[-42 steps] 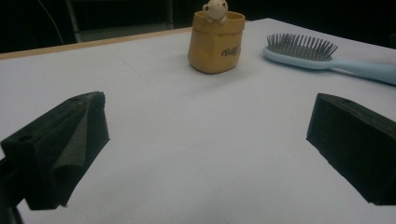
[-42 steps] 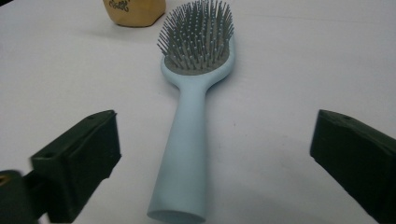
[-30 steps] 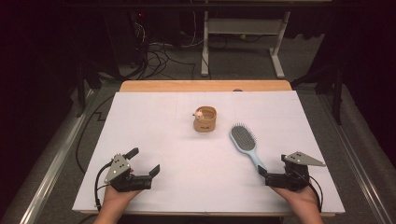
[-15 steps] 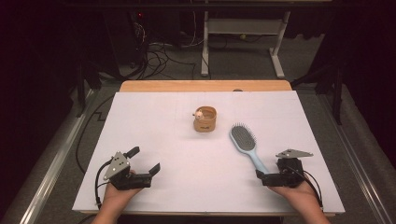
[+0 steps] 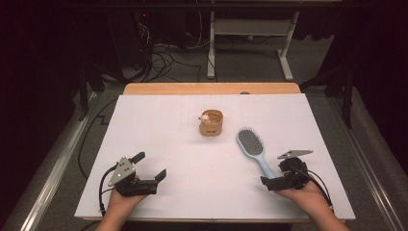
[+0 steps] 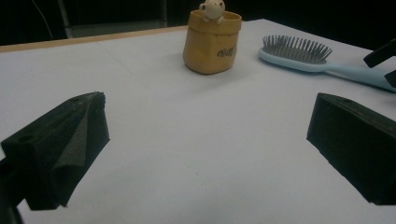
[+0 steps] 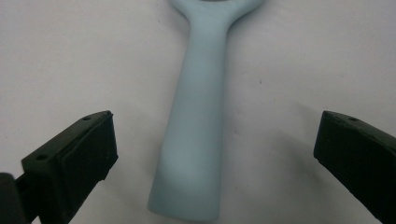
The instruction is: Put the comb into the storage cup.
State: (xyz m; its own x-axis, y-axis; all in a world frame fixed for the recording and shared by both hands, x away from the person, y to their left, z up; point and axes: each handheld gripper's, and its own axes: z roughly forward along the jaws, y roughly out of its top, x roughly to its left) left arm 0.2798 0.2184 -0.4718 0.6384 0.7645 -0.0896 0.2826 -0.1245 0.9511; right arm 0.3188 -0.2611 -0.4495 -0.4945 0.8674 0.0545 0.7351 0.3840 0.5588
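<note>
Landmark: we take the hairbrush as our reference; it lies flat on the white table cover, bristles up, head toward the far edge, handle toward the person.

Right gripper: we see it at the handle's near end, jaws spread wide. In the right gripper view the pale blue handle runs straight up between the two black jaws, with table cover showing on both sides, so nothing is clamped yet.

Change: against the frames from a second ago, the right hand has slid in and lowered toward the handle tip, and its grey plate now sits closer to the brush. The brush itself has not shifted.

Meaning: we judge this as the approach finishing and the grasp about to begin (the handle already looks centred between the jaws).

Left gripper: well to the left of the brush, near the front edge, jaws apart and holding nothing. It looks much as it did a second ago.

Pouch: a small tan pouch with a little figure peeking over its rim, standing upright just beyond and left of the brush head, apart from it.

Next move: closing on the handle; we would watch for the smooth, tapered handle slipping.
</note>
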